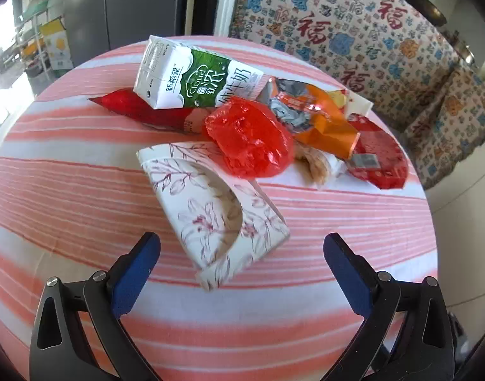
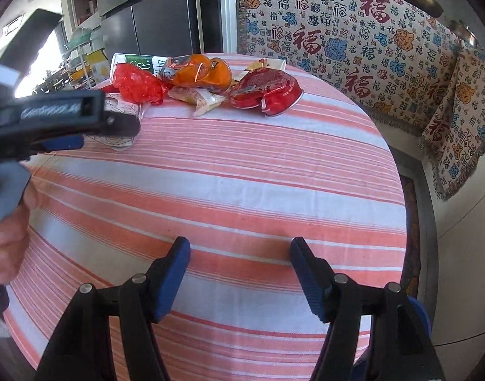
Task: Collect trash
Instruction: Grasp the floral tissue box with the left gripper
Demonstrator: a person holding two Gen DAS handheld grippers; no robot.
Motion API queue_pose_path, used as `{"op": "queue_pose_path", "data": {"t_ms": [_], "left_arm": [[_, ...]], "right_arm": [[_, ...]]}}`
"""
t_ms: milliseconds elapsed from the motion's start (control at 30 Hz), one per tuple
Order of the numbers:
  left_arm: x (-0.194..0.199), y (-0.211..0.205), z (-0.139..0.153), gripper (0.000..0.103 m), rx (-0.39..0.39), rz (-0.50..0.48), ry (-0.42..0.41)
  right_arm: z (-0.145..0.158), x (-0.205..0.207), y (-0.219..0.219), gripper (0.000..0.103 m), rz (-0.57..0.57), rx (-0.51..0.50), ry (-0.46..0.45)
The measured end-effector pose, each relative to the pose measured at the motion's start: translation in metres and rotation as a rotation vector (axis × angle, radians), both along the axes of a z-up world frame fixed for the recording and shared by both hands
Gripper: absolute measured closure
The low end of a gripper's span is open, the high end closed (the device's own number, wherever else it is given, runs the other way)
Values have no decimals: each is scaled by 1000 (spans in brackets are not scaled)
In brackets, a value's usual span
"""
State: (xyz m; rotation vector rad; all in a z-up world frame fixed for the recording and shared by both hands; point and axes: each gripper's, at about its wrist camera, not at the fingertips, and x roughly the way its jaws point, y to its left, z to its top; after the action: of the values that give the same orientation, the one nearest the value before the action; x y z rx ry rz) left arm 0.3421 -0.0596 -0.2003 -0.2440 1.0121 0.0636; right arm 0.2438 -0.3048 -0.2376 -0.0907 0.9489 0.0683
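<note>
The bench (image 1: 67,190) wears a cloth of salmon-pink and white stripes. The milk carton (image 1: 191,76) is white with a green panel. A crumpled bag (image 1: 249,139) is clear red, the wrapper (image 1: 322,120) beside it orange and silver. The tissue box (image 1: 217,216) is white with what look like maroon flower sprigs. Both claws carry blue pads on black.

"Cloud" and 新希望 on the milk carton (image 1: 194,76); large red 福 characters across the sofa throw (image 1: 353,31).
</note>
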Motion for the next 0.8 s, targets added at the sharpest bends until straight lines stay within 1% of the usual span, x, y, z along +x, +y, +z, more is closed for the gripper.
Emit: {"op": "queue_pose_path", "data": {"t_ms": [33,100,133,167,200,233,300,433,467,533,567,633,733,800], "left_arm": [[6,1,-2,1,8,9,9],[9,5,-3,7,32,27,1],[6,7,-4,26,34,25,-7],[3,9,-4,36,9,0,-9],[-1,11,-4,39,3,-19,-15],[-5,12,-2,44,7,-38,-14],[-16,15,2,44,23,-90,-4],[-53,27,10,45,29,-241,27],[-61,29,11,47,37,-281,38],[-79,33,14,47,65,-346,61],[-88,36,17,47,83,-362,61],[-103,44,22,47,106,-361,42],[-112,50,22,46,79,-339,8],[-118,51,19,41,87,-324,-19]], "right_arm": [[0,0,0,34,-2,0,-1],[0,0,1,34,-3,0,-3],[0,0,1,34,-3,1,-3],[0,0,1,34,-1,3,-2],[0,0,0,34,0,4,-3],[0,0,1,34,1,3,-2],[0,0,1,34,2,4,2],[0,0,0,34,-2,7,6],[1,-1,0,34,-2,7,7],[1,-1,0,34,0,4,5],[1,-2,0,34,1,2,3],[0,-2,1,34,0,1,0],[0,-4,1,34,-3,-1,-8],[-1,-4,0,34,-6,-2,-13]]}}
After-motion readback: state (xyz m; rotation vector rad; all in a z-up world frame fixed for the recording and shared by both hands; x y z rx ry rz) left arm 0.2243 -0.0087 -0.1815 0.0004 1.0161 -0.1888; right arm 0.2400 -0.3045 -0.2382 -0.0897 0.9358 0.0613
